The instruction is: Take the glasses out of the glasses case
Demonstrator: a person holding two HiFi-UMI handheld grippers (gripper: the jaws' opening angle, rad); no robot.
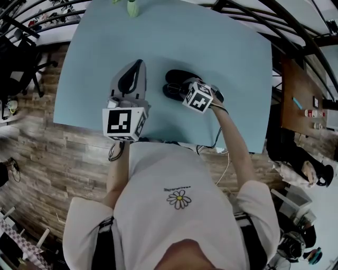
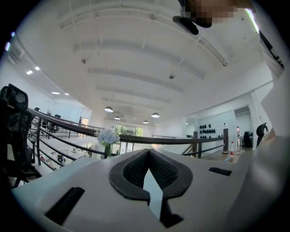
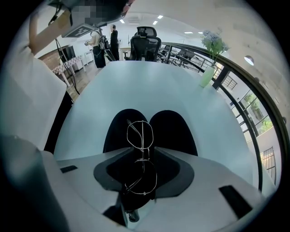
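A black glasses case (image 3: 174,131) lies open on the light blue table (image 1: 211,47), its two halves side by side. Thin wire-rimmed glasses (image 3: 141,136) lie folded along the seam of the case (image 1: 177,78). My right gripper (image 3: 142,152) points steeply down over them, jaws apart. One lens shows beyond the tips and the other between the dark pads. I see no pad pressing on the frame. In the head view the right gripper (image 1: 186,90) covers the glasses. My left gripper (image 1: 134,68) is held level to the left of the case, its tips (image 2: 148,152) together on nothing.
A green vase of pale flowers (image 3: 209,68) stands at the table's far edge (image 1: 132,8). A black office chair (image 3: 145,43) and standing people are beyond the table's far end. A dark railing (image 2: 68,127) runs behind the table. A cable hangs over the near edge (image 1: 216,140).
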